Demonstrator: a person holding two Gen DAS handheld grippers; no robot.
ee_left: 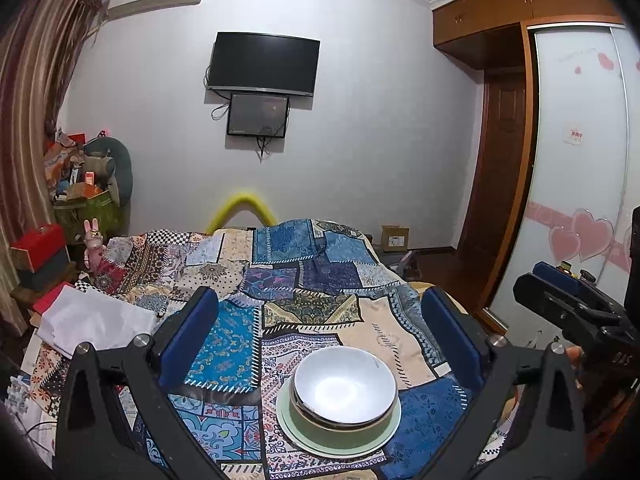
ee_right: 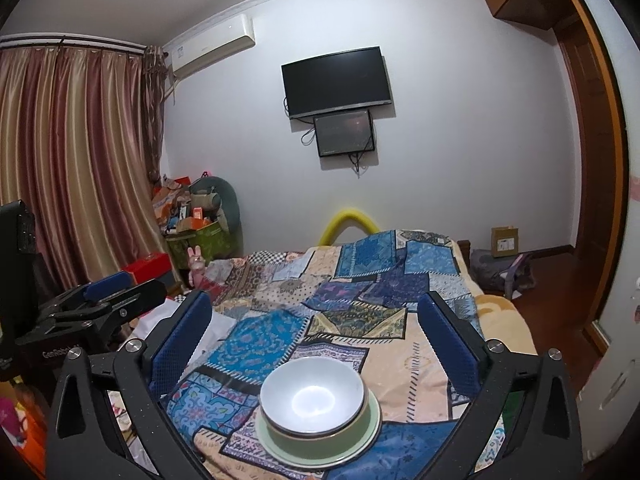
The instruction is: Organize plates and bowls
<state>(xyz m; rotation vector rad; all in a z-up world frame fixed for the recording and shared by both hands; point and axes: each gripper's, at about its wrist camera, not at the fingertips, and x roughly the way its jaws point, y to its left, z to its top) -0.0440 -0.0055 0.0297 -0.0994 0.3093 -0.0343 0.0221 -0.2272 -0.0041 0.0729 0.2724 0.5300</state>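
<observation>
Below both tools' wide-apart pads, stacked bowls (ee_left: 345,392), untouched

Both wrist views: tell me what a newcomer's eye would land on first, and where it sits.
First, the stack of bowls nested on pale green plates, low in both views on the patchwork bedspread. Either side of it stand the blue pads of each open hand-held gripper, left and right, holding nothing. Behind, a dark television hangs on the white wall above a smaller screen.
</observation>
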